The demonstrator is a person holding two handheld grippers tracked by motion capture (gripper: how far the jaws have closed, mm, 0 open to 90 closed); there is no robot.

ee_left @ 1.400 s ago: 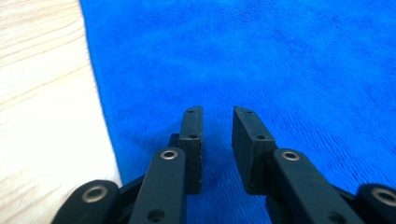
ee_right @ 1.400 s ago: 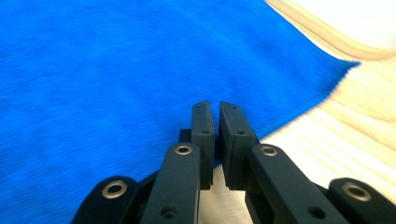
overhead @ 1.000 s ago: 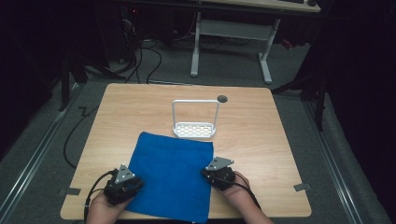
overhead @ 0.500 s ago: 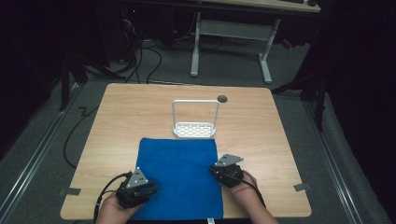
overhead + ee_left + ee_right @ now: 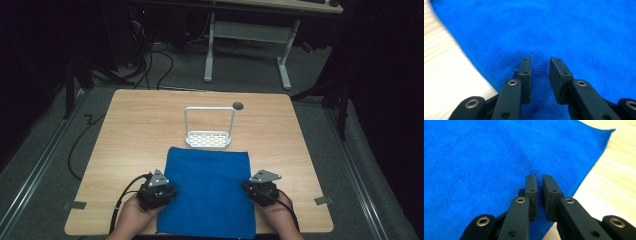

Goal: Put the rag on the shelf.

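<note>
A blue cloth lies flat on the near half of the wooden table, its sides square to the table. My left gripper sits at the cloth's left edge and points inward. Its jaws stand apart above the cloth, have just been opening a little, and have nothing between the pads. My right gripper is at the right edge, also pointing inward. A narrow, empty gap shows between its jaws, whose tips are low over the cloth near its border.
A white wire rack with a tall loop handle stands just beyond the cloth's far edge. A small round hole is in the table behind it. Bare wood lies on both sides of the cloth.
Both hands have slid to the right. The cloth has moved right with them and turned from a skewed lie to square with the table.
</note>
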